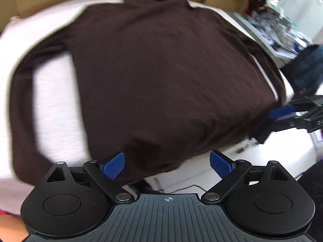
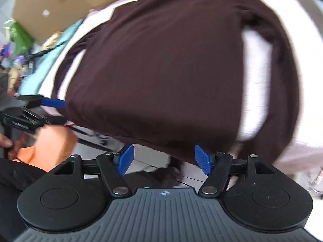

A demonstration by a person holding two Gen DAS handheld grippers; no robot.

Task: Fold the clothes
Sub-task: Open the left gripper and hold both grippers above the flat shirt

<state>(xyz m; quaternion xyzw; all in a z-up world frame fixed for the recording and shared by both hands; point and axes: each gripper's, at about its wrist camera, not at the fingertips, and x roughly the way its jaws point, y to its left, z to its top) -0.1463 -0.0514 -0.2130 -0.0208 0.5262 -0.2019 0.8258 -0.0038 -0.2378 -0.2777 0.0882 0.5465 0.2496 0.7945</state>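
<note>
brown long-sleeved shirt lying spread flat, sleeves out, on pale table cover, hem hanging over near edge | left gripper and right gripper hovering at hem, jaws standing apart, holding nothing, likely lining up to pinch it | cardboard standing behind
</note>
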